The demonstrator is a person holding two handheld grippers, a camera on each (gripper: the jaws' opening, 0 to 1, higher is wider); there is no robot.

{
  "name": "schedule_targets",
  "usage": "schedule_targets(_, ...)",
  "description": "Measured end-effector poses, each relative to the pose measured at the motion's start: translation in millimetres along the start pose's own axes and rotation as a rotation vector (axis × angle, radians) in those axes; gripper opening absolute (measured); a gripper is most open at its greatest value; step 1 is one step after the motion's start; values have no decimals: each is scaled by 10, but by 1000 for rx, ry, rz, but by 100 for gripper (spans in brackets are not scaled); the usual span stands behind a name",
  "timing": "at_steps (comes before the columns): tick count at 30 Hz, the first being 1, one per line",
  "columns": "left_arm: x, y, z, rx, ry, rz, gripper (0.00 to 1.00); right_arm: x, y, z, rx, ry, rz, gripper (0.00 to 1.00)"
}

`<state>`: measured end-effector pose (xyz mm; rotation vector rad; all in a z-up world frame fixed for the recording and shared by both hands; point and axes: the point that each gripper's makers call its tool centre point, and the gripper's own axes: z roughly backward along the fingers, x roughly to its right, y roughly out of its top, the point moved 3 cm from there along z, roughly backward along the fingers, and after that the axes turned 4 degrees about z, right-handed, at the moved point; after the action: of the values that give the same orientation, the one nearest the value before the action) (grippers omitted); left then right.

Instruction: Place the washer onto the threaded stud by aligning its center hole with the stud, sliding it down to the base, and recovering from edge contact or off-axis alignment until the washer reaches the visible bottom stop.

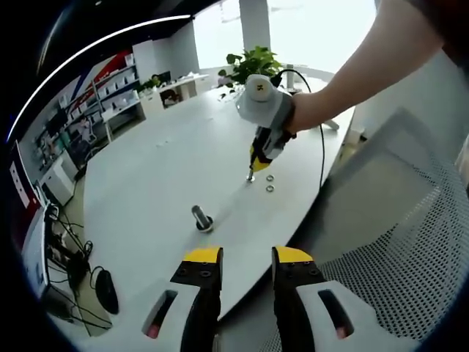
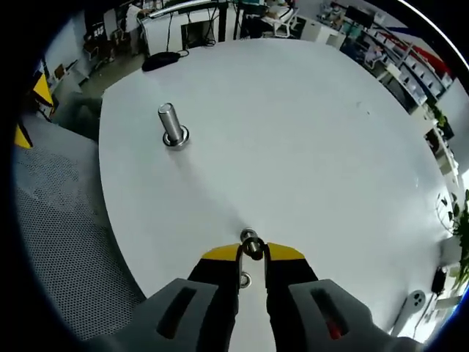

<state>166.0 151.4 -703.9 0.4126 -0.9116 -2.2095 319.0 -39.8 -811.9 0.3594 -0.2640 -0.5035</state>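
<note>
Two tools: right tool [image 2: 252,249], low in the right gripper view, pinches a washer [image 2: 251,245] off the white worktop [image 2: 308,147] for the stud [image 2: 171,123] at upper left; left tool [image 1: 246,257] waits open.

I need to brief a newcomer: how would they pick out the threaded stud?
Start at the big white table, near its curved edge. The threaded stud stands upright there alone, away from the right gripper. Unlike the flat washers lying nearby, it is a tall metal post.

— Bright enough? 
— Yes; blown-out window [image 1: 220,29] glare at upper centre, left gripper view. 
— Distortion? 
— Fisheye bending at the edges; the white counter [image 2: 308,147] shows soft shadows.
</note>
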Motion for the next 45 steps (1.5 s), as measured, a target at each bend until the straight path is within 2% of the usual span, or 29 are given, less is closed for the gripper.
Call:
schedule_targets(9,-28,-38,-2,-22,23,-3,25,-19,54,-157,-15,27,6,14)
schedule_targets(16,-32,-40,-3,-24,28,-6,24,-22,76,-250,-78,56,23,14)
schedule_targets(25,-28,-38,-5,-25,24,-8,24,-32,8,-342,-131,73,40,14)
schedule_targets(33,-30,-39,-4,-24,21,-7,24,1,53,-358,-129,79,18,15)
schedule_targets(38,-30,-37,-1,-21,19,-6,24,-27,63,-346,-137,76,39,16)
schedule_targets(41,-30,-38,-1,-20,18,-5,24,-17,96,-317,-113,60,31,18)
schedule_targets(45,-29,-23,6,-12,16,-4,24,-1,52,-306,-132,56,25,19)
